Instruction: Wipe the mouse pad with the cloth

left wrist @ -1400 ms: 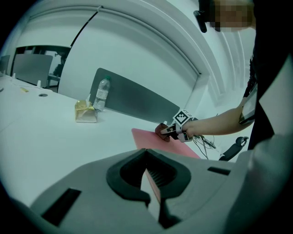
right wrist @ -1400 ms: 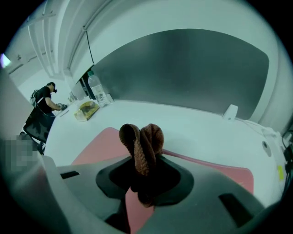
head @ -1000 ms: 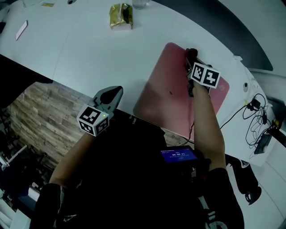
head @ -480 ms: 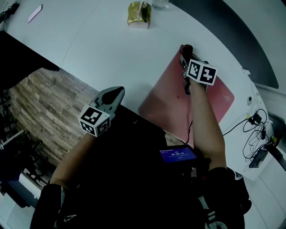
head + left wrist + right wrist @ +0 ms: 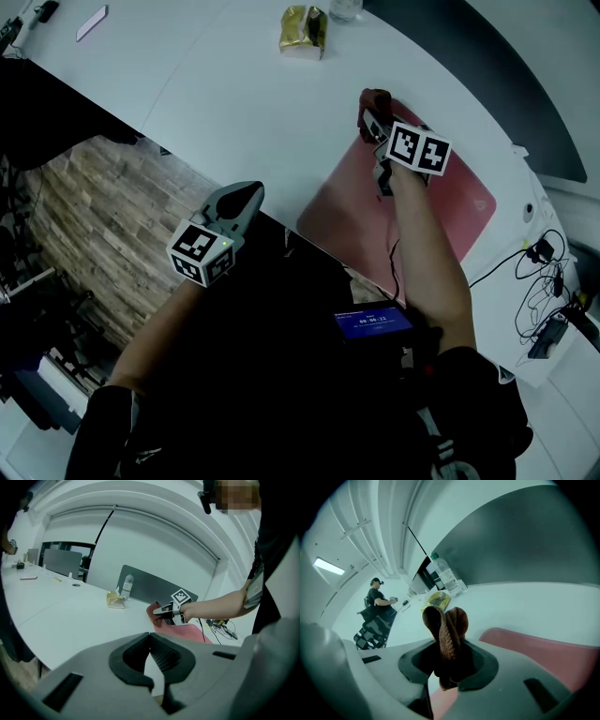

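Note:
The pink mouse pad (image 5: 441,211) lies on the white table (image 5: 225,94), near its front edge. My right gripper (image 5: 373,117) is at the pad's far corner, shut on a dark brown cloth (image 5: 378,97). In the right gripper view the bunched cloth (image 5: 446,630) stands up between the jaws of the right gripper (image 5: 449,660), with the pad (image 5: 543,651) below and to the right. My left gripper (image 5: 242,197) hovers shut and empty by the table's front edge, well left of the pad. The left gripper view shows the left gripper (image 5: 150,637), the right gripper (image 5: 169,613) and the pad (image 5: 190,632).
A gold packet (image 5: 305,31) and a clear bottle (image 5: 446,578) stand at the table's far side. Cables (image 5: 544,277) trail off the right end. A pink flat item (image 5: 91,22) lies far left. Wood floor (image 5: 94,216) shows beyond the front edge. A person (image 5: 375,603) sits in the distance.
My right gripper has slid the cloth across the pad toward its far corner. The head view has shifted a little. The left gripper has stayed where it was.

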The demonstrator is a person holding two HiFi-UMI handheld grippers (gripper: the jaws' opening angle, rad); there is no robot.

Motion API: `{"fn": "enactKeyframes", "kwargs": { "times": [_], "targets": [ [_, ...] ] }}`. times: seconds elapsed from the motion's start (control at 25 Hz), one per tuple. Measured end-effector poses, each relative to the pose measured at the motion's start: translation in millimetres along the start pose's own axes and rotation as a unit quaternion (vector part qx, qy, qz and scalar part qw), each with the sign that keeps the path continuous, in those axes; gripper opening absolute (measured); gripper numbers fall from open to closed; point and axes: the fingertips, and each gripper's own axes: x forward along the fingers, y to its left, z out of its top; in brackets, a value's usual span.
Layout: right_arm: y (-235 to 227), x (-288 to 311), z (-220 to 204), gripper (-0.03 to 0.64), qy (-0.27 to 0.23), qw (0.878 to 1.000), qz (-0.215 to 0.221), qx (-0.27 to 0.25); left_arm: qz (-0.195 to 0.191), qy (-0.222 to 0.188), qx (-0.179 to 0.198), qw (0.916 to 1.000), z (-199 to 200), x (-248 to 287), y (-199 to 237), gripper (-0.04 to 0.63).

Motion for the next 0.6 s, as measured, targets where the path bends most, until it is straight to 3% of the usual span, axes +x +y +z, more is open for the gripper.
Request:
{"fn": "enactKeyframes", "kwargs": {
  "times": [0.32, 0.6],
  "targets": [
    [3, -54, 17, 0.12, -0.071, 0.997, 0.005, 0.006, -0.033, -0.016, 0.02, 0.9991, 21, -3, -3, 0.008],
    [1, -124, 27, 0.12, -0.15, 0.987, -0.05, -0.002, -0.124, -0.016, 0.068, 0.9898, 53, 15, -2, 0.008]
  ]
}}
